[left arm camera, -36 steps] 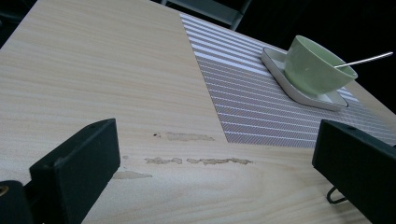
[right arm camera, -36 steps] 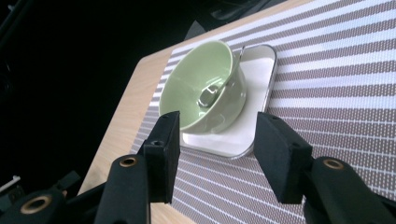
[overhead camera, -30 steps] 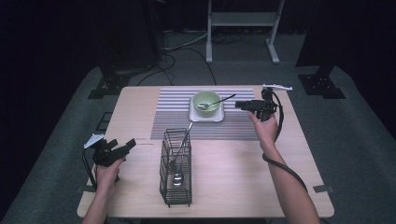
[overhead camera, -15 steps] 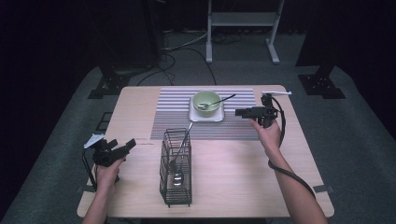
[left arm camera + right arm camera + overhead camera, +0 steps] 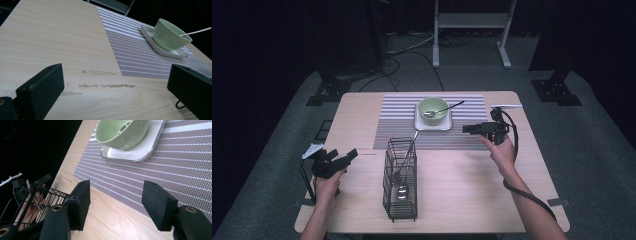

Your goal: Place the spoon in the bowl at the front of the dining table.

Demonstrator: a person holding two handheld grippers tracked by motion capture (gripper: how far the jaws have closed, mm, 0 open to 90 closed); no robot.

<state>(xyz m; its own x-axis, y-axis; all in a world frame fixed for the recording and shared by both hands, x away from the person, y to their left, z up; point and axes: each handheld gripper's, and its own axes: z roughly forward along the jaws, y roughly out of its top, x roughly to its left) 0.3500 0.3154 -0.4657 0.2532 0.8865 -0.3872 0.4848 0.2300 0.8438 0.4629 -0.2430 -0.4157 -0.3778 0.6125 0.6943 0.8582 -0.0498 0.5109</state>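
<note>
Green bowl (image 5: 433, 108) with a spoon (image 5: 446, 108) in it

The round, pale green bowl sits on a white square plate (image 5: 433, 123). Just beside the plate, the right gripper (image 5: 468, 129) is empty, its jaws just opening. The left gripper (image 5: 350, 154) is released too.

I see a wire basket (image 5: 400, 182) with a ladle (image 5: 405, 165) standing near the front of the wooden surface (image 5: 462, 190), just off a striped mat (image 5: 397, 125).
</note>
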